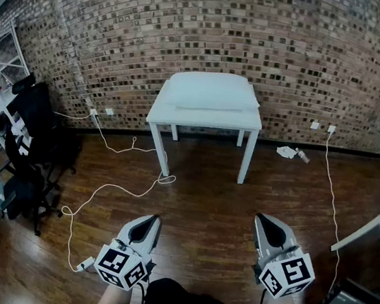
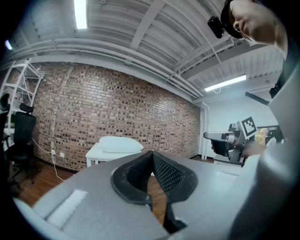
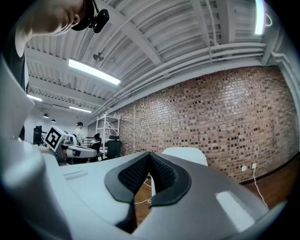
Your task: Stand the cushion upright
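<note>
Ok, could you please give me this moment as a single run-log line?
stage: not started | cushion: lying flat on white table | left tool: shut, empty | right tool: shut, empty

I'm in a loft-style lab or studio: bare brick wall, dark wooden floor with white cables trailing over it, metal shelving rack, black office chairs, strip lights overhead.
</note>
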The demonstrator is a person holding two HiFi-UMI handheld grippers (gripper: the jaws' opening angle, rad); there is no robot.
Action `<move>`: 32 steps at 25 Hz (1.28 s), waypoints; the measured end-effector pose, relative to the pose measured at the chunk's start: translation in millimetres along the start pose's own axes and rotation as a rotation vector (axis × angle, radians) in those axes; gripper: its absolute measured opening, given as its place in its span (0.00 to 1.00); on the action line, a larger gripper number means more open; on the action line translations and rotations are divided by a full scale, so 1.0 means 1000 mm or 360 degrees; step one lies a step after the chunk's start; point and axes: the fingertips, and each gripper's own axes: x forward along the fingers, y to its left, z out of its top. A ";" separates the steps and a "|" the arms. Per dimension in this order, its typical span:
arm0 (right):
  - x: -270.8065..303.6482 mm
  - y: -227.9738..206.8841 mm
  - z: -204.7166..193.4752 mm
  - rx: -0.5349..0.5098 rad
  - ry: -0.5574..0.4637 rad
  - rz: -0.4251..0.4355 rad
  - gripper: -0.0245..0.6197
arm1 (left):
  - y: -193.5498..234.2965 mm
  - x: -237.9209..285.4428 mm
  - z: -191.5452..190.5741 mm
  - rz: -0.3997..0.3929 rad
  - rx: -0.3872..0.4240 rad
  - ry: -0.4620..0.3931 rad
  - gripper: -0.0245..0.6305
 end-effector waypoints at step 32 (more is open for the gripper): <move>0.190 -0.045 0.011 -0.0003 0.0009 -0.0105 0.05 | 0.160 0.140 0.024 -0.0090 -0.0041 0.0043 0.04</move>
